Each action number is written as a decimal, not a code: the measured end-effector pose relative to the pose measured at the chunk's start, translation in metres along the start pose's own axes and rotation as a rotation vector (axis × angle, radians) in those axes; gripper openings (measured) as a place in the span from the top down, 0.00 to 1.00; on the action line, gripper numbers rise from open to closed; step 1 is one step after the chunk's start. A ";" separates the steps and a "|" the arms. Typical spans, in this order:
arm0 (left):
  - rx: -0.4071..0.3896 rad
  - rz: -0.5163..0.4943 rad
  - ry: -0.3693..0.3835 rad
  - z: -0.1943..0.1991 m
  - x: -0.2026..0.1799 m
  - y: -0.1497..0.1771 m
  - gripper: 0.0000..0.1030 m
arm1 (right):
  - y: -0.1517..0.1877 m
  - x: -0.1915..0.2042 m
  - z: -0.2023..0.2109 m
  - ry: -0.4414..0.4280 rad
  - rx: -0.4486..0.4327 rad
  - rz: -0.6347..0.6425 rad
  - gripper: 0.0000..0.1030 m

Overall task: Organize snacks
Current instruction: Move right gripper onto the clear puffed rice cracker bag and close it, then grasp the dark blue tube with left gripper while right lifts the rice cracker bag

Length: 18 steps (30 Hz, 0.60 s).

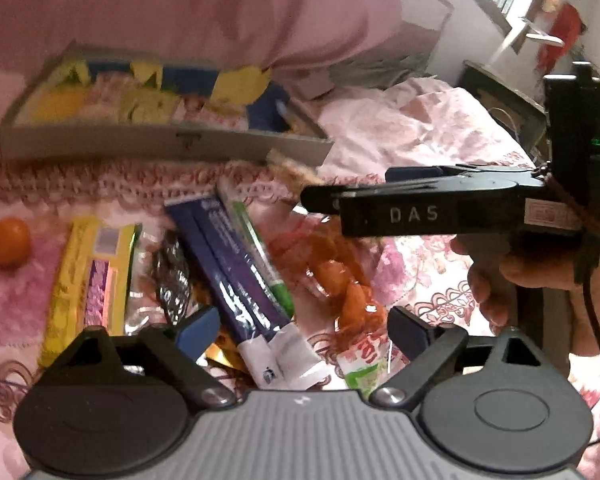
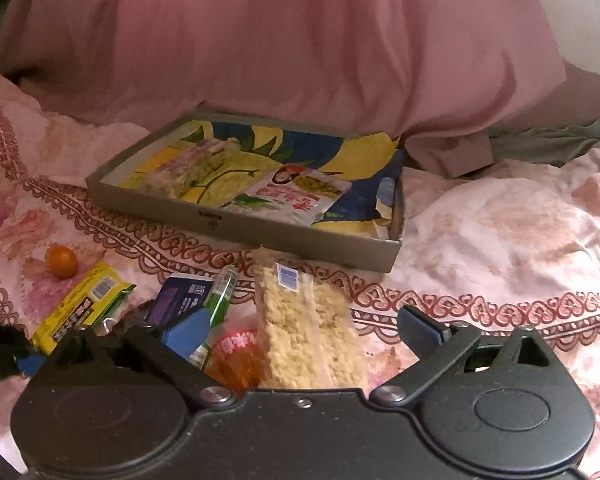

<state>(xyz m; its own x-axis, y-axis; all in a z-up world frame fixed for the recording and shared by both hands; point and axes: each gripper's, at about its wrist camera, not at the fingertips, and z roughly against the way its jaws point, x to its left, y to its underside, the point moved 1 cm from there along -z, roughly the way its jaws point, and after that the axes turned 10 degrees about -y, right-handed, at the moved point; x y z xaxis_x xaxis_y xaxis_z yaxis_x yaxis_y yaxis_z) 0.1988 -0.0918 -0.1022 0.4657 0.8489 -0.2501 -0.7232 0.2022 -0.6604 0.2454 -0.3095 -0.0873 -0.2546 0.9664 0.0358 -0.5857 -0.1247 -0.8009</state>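
Two packets already laid in tray [image 2: 236,222]; several snacks left on bedspread [image 2: 480,240]. Left gripper [image 1: 300,330] spread, empty; right gripper [image 2: 300,332] spread around rice cake [image 2: 308,324], unpinched.

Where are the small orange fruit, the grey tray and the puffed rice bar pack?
small orange fruit [image 2: 61,261], right wrist view, middle of its skin.
grey tray [image 2: 236,224], right wrist view, near outer wall.
puffed rice bar pack [image 2: 304,328], right wrist view, middle of the clear wrapper.

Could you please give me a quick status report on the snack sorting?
Both grippers open, empty. Rice-crisp pack between right gripper's jaws, ungripped. Tray ahead, path clear.
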 end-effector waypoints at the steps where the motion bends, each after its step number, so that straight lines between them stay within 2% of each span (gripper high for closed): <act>1: 0.015 0.019 -0.005 -0.004 0.003 -0.001 0.12 | 0.000 0.000 -0.003 0.007 0.003 -0.005 0.05; 5: 0.049 0.097 0.010 -0.012 0.017 -0.002 0.19 | -0.003 -0.005 -0.014 0.036 0.028 -0.034 0.11; 8: 0.056 0.143 0.025 -0.012 0.024 -0.004 0.20 | -0.006 -0.014 -0.012 0.064 0.031 -0.066 0.18; 11: 0.056 0.147 0.021 -0.013 0.026 -0.005 0.24 | -0.011 -0.024 -0.003 0.076 0.015 -0.107 0.20; 15: 0.055 0.137 -0.003 -0.012 0.025 -0.008 0.38 | -0.018 -0.037 0.011 0.105 -0.014 -0.118 0.23; 18: 0.058 0.167 0.011 -0.013 0.029 -0.010 0.40 | -0.019 -0.049 0.016 0.119 -0.018 -0.123 0.27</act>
<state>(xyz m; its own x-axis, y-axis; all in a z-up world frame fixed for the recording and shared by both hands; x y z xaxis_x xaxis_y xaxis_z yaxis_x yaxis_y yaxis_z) 0.2265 -0.0757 -0.1121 0.3418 0.8677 -0.3609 -0.8190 0.0867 -0.5672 0.2563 -0.3580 -0.0644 -0.0881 0.9940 0.0644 -0.5925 -0.0003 -0.8056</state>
